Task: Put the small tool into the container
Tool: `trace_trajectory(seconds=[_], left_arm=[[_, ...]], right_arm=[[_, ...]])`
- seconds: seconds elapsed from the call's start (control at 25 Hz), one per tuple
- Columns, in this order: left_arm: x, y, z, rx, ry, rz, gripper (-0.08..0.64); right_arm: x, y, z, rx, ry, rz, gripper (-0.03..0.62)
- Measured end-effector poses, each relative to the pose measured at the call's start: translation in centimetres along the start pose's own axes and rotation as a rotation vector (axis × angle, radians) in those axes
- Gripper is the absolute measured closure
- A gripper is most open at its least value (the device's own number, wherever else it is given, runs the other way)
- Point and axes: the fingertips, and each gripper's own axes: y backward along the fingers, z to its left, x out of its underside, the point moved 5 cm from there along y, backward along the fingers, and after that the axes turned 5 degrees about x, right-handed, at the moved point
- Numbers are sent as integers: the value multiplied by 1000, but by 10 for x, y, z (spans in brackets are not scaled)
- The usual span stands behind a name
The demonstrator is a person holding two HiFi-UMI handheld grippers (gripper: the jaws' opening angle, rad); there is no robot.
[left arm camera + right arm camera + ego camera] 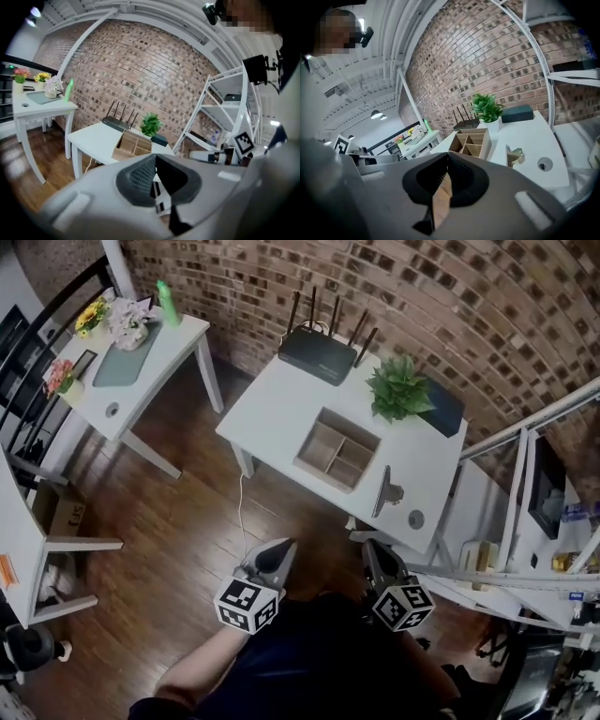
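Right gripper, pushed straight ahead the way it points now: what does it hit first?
Probably the wooden organizer, straight beyond the tips of the shut right gripper; the metal clip lies to its right. Depth is unclear: the near edge of the white table may come first.

text: none legible — labels: none | signs: none readable

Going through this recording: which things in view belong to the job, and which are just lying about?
Job: small metal tool, wooden divided box, left gripper, right gripper (both shut, empty).
Lying about: router, potted plant, dark box, green bottle, flowers on the side table.
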Motion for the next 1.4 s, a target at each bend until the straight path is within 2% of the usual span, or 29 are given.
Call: trace_trajectory(seconds=[0.24, 0.36, 0.48, 0.68, 0.8, 0.92, 1.16, 1.4], left_arm=[[-14, -25, 17, 3, -24, 11, 555], [-19, -40, 13, -3, -38, 11, 546], [-20, -55, 11, -15, -36, 25, 508], [-29, -73, 10, -38, -40, 45, 469], [-28, -82, 9, -44, -36, 57, 442], [-24, -90, 9, -49, -22, 73, 416], [-23, -99, 9, -58, -12, 78, 402], [-20, -104, 19, -82, -5, 94, 402]], right_arm=[[-11, -22, -31, 49, -16, 1, 581], [-17, -34, -55, 46, -52, 13, 581], [-23, -44, -76, 31, -65, 39, 581], [-24, -59, -117, 62, -48, 72, 577], [-17, -69, -139, 78, -78, 118, 465], [-9, -77, -161, 108, -90, 161, 421], [9, -103, -218, 181, -97, 261, 382], [29, -128, -258, 202, -155, 374, 377]])
